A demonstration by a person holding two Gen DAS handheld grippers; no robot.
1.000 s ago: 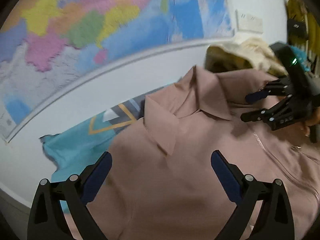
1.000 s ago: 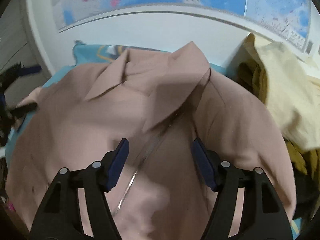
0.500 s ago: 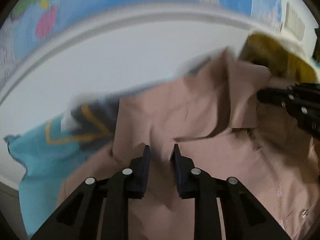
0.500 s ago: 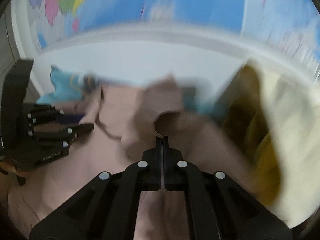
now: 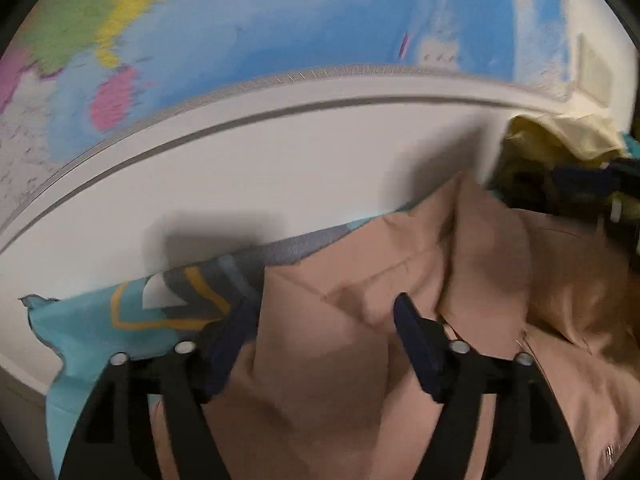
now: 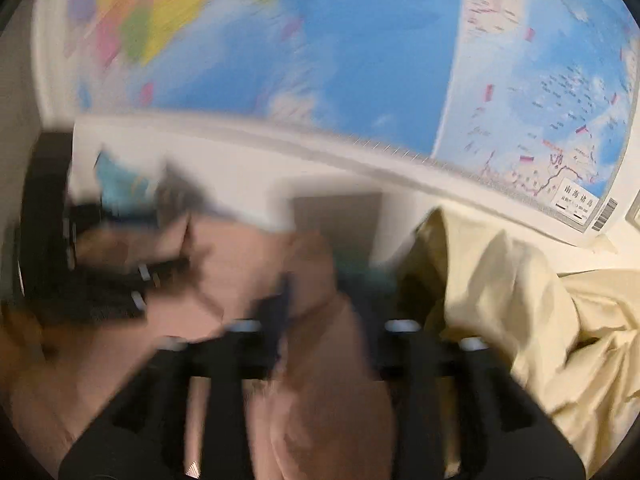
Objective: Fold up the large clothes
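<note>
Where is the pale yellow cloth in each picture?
Left wrist view: the pale yellow cloth is small, at the upper right edge, behind the pink shirt.
Right wrist view: the pale yellow cloth is big, filling the lower right, beside the pink shirt.
Shared landmark: the wall map runs across the top of both.

Indoor light, moderately bright, dimmer low in both views. Fisheye bends the map [image 5: 280, 32] edge; black vignette at corners. Right view has heavy motion blur: left hand-held gripper [image 6: 132, 276] and garment [image 6: 240, 264] smeared. Left view sharper, w/ soft dark shadows on wall [image 5: 224, 236].
</note>
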